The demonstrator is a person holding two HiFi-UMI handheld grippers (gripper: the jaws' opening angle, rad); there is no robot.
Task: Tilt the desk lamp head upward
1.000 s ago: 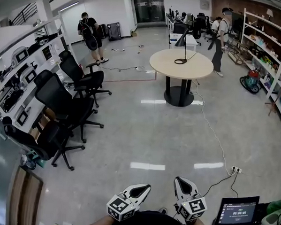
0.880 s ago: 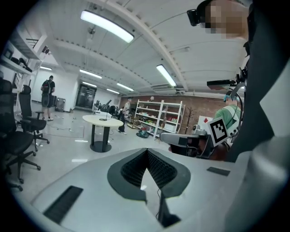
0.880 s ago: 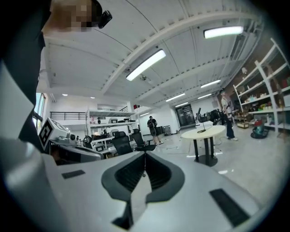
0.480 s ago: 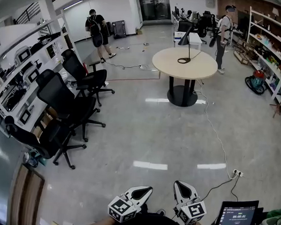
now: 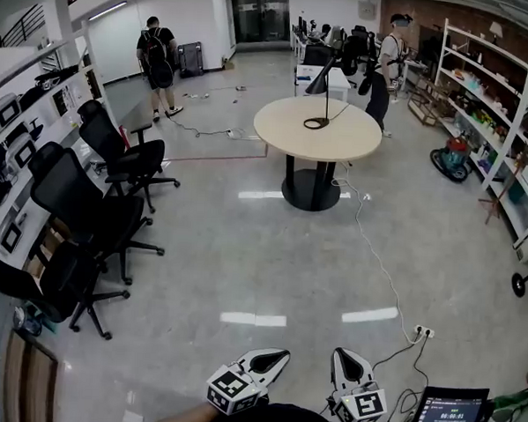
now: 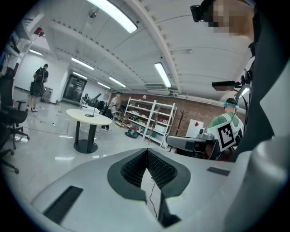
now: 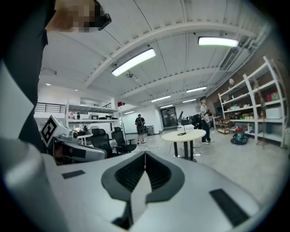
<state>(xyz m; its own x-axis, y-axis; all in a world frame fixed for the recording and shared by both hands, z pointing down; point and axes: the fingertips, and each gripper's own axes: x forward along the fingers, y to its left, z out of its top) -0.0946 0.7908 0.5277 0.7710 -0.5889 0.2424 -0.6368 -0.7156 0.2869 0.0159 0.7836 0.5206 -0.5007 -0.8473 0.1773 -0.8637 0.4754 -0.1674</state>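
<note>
While both tongs sit low in my head view, the left gripper [image 5: 277, 355] and right gripper [image 5: 345, 355] are clenched on nothing, pads meeting. Far across the floor [image 5: 244, 249], the lamp [image 5: 321, 92] stands on the round table [image 5: 277, 131], well apart from both. Its thin stem is upright; its long head slants from the stem's top down and leftward.

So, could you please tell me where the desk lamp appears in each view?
Head view: desk lamp top centre, on the round table.
Left gripper view: small, left of centre.
Right gripper view: small, right of centre.
Shared landmark: that round table under it.
</note>
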